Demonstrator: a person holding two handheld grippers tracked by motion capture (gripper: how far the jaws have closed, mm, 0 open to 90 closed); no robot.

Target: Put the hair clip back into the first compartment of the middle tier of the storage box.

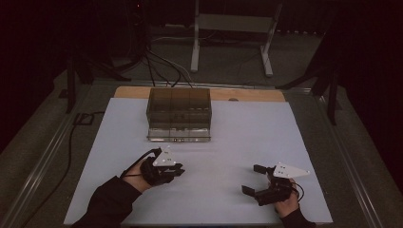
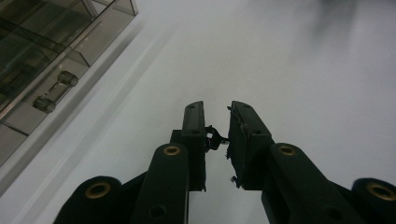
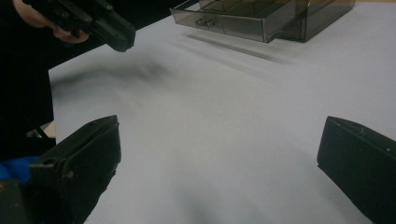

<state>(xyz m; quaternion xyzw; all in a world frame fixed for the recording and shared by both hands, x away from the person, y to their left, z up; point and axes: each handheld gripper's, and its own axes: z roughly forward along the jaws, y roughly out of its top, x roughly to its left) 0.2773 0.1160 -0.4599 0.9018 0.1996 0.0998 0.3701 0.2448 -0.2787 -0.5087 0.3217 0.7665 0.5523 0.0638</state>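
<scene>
High view: smoky drawer box sits at the far middle of the white sheet, well apart from both hands. Left gripper hovers below the box; right gripper is near the sheet's front right.

Left gripper view: jaws drawn nearly together with a thin gap and nothing clamped, though a small dark bit, perhaps gripper hardware, sits in the gap. A drawer handle shows at upper left.

Right gripper view: jaws spread wide over bare sheet and empty; one drawer is pulled out.

Open sheet lies between the grippers and to both side edges.
</scene>
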